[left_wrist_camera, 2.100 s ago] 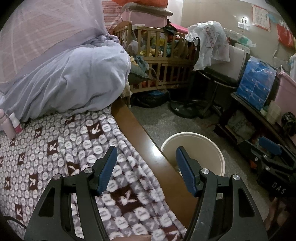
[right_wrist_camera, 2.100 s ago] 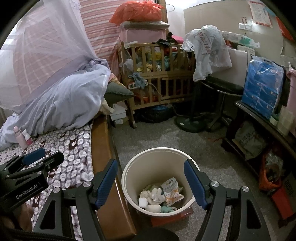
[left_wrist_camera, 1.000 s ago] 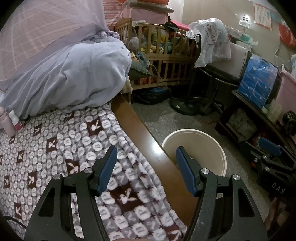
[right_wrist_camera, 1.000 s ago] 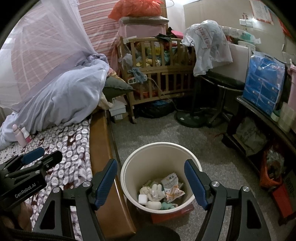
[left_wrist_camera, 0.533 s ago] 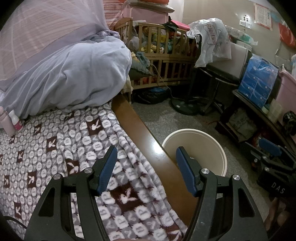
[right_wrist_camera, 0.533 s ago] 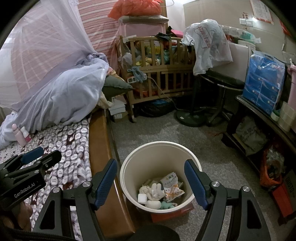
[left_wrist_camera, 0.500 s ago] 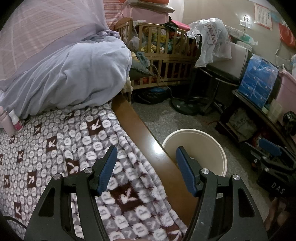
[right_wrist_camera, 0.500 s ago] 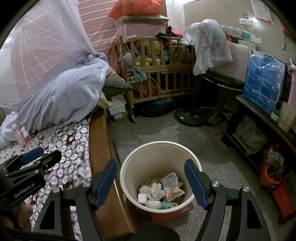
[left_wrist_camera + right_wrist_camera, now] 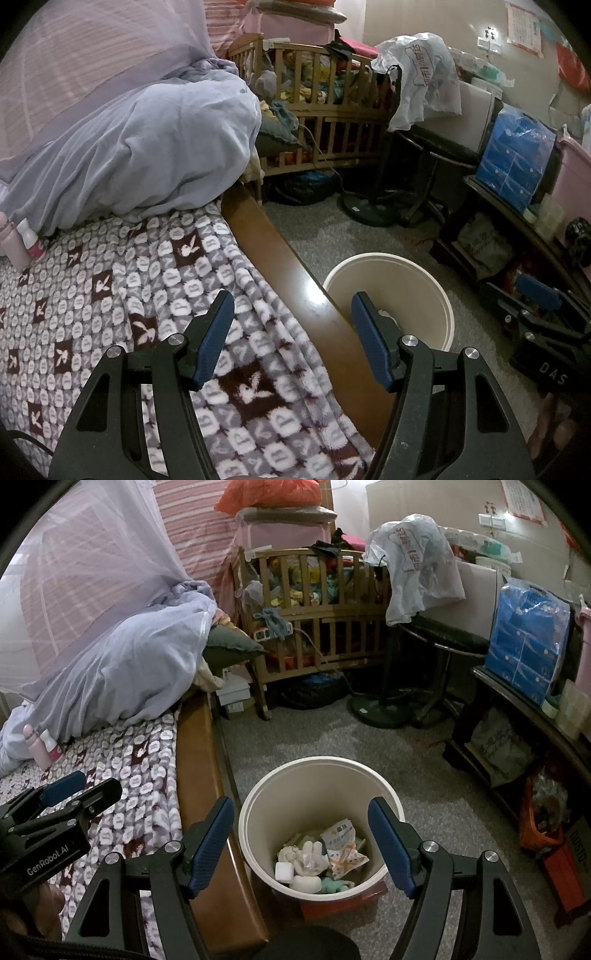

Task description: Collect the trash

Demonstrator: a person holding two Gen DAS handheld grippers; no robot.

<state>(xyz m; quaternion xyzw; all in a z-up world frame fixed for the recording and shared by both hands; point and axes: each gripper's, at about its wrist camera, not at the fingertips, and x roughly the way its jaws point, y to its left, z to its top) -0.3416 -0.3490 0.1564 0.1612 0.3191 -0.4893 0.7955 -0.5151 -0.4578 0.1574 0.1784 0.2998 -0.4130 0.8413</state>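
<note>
Beside the wooden bed frame [image 9: 195, 775], on the floor, stands the cream trash bin [image 9: 258, 812] with wrappers and other trash [image 9: 321, 856] inside. Right gripper [image 9: 301, 843] hangs above it, jaws apart and empty. Left gripper [image 9: 291, 339] is over the patterned blanket [image 9: 110, 288], also open and empty.

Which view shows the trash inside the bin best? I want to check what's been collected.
The right wrist view: it looks down into the bin, showing the wrappers and white scraps on its bottom. The left wrist view shows only the bin's rim and inner wall; the bed frame and tongs hide most contents.
</note>
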